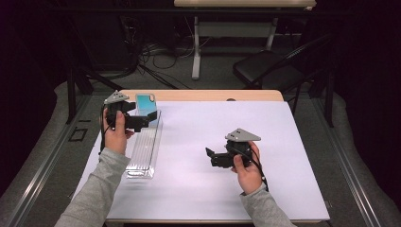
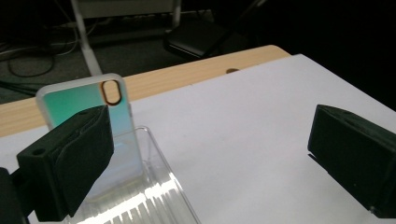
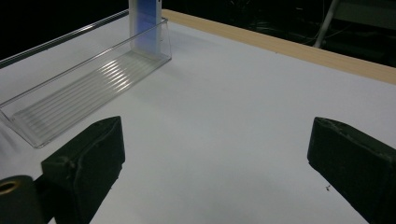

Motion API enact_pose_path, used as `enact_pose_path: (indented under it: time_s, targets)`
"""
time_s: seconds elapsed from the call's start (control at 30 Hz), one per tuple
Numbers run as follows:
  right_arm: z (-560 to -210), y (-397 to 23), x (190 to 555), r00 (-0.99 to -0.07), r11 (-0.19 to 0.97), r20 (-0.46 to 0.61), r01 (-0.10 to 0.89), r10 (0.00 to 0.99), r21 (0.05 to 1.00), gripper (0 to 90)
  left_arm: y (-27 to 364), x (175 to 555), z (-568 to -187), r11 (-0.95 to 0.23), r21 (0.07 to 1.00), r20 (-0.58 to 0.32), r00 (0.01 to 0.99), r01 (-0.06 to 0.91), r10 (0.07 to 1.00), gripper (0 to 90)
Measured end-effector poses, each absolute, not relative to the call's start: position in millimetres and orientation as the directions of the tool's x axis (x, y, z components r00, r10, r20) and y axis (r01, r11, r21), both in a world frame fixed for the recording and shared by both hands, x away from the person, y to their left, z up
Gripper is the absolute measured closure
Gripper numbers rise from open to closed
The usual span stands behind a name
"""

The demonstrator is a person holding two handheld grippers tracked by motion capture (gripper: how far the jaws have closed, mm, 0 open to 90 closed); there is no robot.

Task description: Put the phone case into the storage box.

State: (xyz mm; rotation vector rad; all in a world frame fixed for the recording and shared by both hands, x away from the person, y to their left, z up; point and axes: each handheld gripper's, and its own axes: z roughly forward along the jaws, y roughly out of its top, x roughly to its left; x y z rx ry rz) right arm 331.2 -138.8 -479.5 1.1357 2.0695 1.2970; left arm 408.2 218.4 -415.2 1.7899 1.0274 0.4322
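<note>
Phone case standing in the clear tray, both hand-held grippers wide and holding nothing

The counter carries a long clear ribbed tray near its left edge. A teal phone case stands upright at the tray's far end. The left hand-held gripper hovers just beside the case, jaws spread wide with nothing between them; the right hand-held gripper is well apart at mid-counter, jaws equally wide.

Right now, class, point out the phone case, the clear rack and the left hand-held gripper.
phone case [image 2: 93, 100]: left gripper view, on its teal back.
clear rack [image 3: 88, 84]: right gripper view, on its ribbed floor.
left hand-held gripper [image 1: 150, 117]: high view, between its open jaw tips.
</note>
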Motion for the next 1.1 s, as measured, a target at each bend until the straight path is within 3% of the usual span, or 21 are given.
enact_pose_path:
  time_s: [0.43,1.1]
  targets:
    - [-467,-161,328,-0.55,0.223,0.026,0.382,0.835,0.897,0.0,220,383,-407,-0.197,0.896,-0.135,0.666,0.399,0.734,0.4]
    - [-455,-191,300,-0.581,0.246,0.017,0.372,0.814,0.895,0.0,237,337,-406,-0.203,0.911,-0.133,0.721,0.36,0.68,0.4]
